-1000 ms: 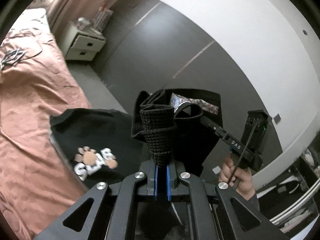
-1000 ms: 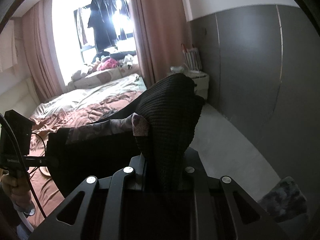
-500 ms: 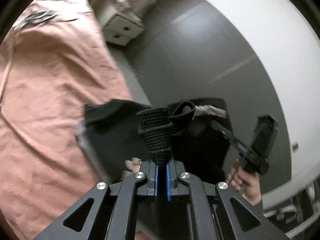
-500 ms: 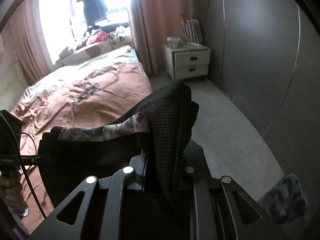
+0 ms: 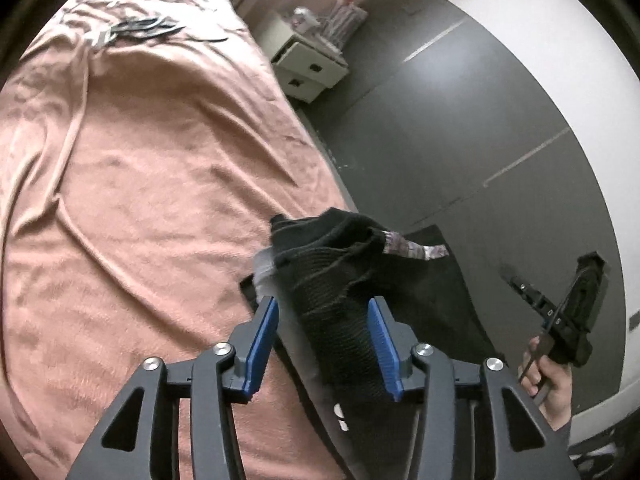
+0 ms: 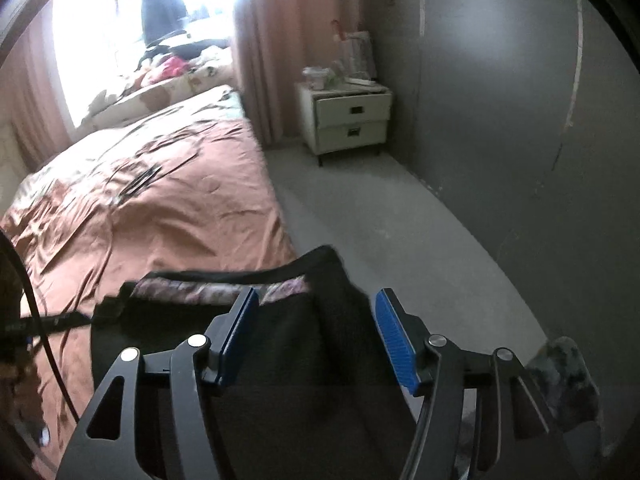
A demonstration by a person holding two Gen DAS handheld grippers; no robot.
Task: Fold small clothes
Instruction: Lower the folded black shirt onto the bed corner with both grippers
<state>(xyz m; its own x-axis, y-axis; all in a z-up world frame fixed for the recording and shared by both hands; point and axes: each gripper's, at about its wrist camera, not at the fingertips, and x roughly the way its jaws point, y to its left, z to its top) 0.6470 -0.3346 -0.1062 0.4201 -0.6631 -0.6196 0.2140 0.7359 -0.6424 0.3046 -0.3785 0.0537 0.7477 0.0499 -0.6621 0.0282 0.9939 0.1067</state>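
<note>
Fingers of left gripper spread, jaws opening, black garment between, pads not pressing | right gripper same, jaws opening over the black cloth | garment at near right edge of bed | nightstand far

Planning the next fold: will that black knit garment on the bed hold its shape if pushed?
Probably not. The black knit garment slumps in soft folds, so it likely bunches. Its ribbed weave looks grippy against the pink bedspread, so it may drag.
</note>
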